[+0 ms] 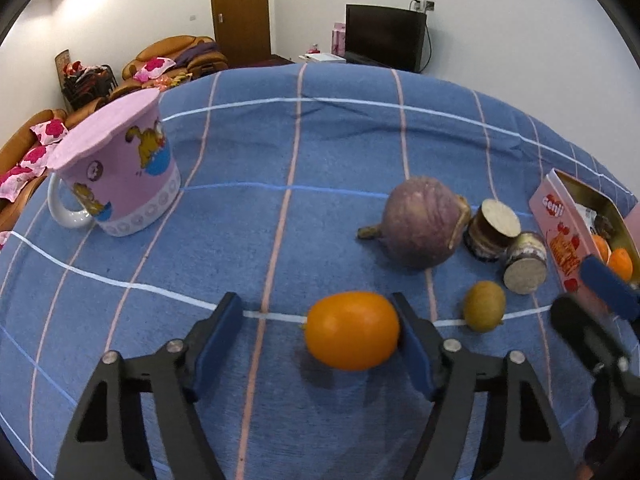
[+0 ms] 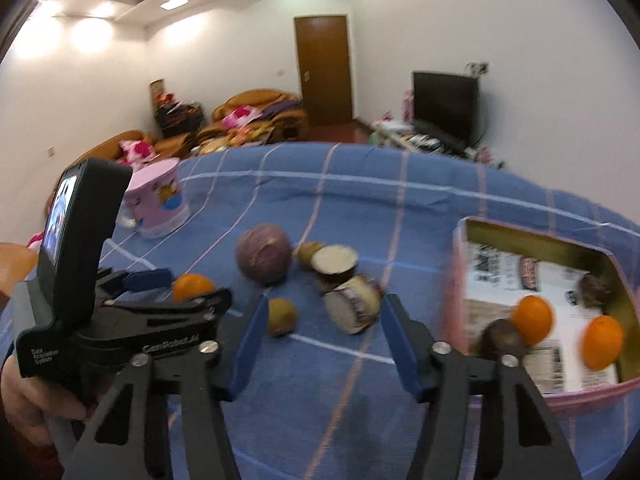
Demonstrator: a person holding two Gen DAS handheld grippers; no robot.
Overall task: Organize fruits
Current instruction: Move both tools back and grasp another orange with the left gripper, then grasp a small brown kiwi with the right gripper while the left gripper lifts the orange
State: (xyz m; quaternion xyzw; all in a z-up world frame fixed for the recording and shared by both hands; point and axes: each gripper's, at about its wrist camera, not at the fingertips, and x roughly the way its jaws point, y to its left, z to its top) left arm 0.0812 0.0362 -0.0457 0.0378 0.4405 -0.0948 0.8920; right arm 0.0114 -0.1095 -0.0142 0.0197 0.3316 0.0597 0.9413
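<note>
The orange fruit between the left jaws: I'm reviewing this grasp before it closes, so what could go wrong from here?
1. The orange fruit sits against the right-side pad, far from the other, so the open left gripper may push it sideways or let it roll.
2. The kiwi lies close by on the blue cloth; a rolling fruit could knock it.
3. The right gripper hovers open near the pink tin, so the two could collide on the way there.

Open cloth between my left claw [image 1: 320, 334] and mug [image 1: 120, 168]: passable. Rightward: turnip [image 1: 424, 224], two cut pieces [image 1: 494, 226], kiwi [image 1: 484, 306], tin [image 1: 560, 232] crowd my route.
</note>
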